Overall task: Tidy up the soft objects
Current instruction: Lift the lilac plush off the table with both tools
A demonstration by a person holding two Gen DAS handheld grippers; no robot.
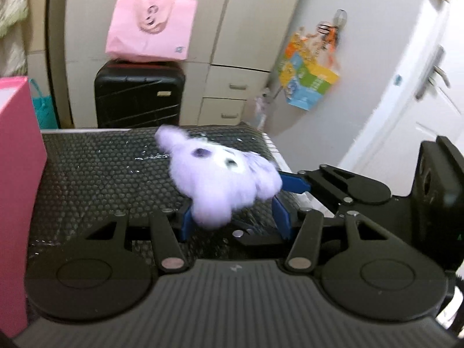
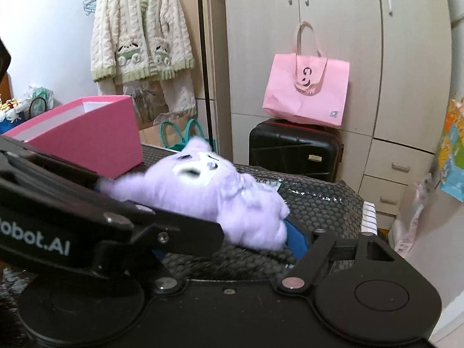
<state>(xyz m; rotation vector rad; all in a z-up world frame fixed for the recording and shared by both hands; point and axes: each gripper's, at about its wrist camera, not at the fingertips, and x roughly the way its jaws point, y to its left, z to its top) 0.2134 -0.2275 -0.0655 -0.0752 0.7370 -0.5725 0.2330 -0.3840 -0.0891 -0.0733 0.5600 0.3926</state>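
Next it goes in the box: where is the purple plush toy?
Left wrist view: purple plush toy at centre, over the black bubble-textured surface, between both grippers' blue fingers, right of the pink box.

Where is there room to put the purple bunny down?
The black bumpy mat is bare between the pink box and the purple plush toy, back to its far edge. Around the toy it is crowded: the left gripper and right gripper both close in.
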